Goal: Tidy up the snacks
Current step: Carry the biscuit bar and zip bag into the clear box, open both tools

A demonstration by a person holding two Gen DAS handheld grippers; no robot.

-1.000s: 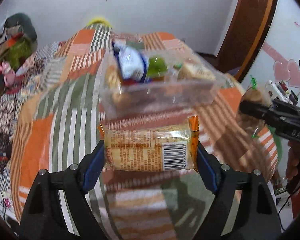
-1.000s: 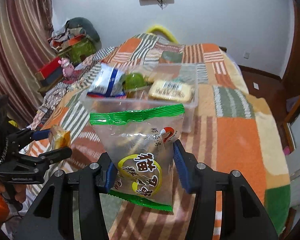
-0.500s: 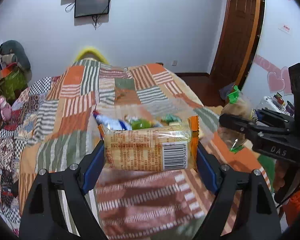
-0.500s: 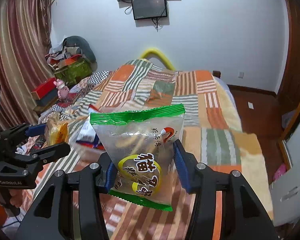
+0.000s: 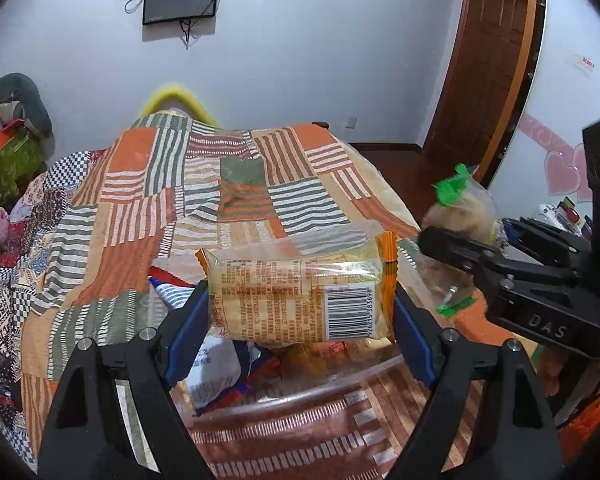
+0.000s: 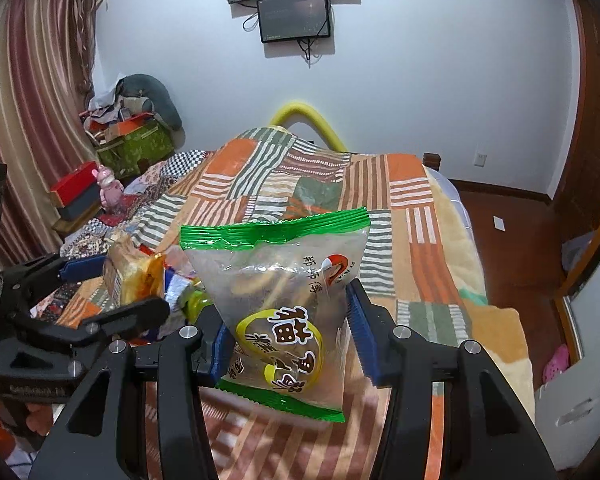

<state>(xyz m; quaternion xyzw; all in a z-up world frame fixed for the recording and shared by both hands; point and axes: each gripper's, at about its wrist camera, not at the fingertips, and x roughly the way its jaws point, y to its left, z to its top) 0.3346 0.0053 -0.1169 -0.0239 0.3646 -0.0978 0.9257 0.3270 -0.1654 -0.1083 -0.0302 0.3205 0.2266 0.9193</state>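
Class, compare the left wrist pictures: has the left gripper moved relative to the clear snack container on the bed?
Yes. The left gripper, shut on the orange packet, has advanced over the clear container, which earlier lay ahead of it and now sits beneath the packet.

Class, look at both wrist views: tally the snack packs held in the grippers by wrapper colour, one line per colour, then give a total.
Orange-edged pack: 1, the orange cracker pack in the left gripper.
Green-edged pack: 1, the green-trimmed clear bag in the right gripper.
Total: 2

Orange-edged packet (image 5: 300, 304), green-trimmed bag (image 6: 284, 300), striped patchwork blanket (image 5: 140, 200)
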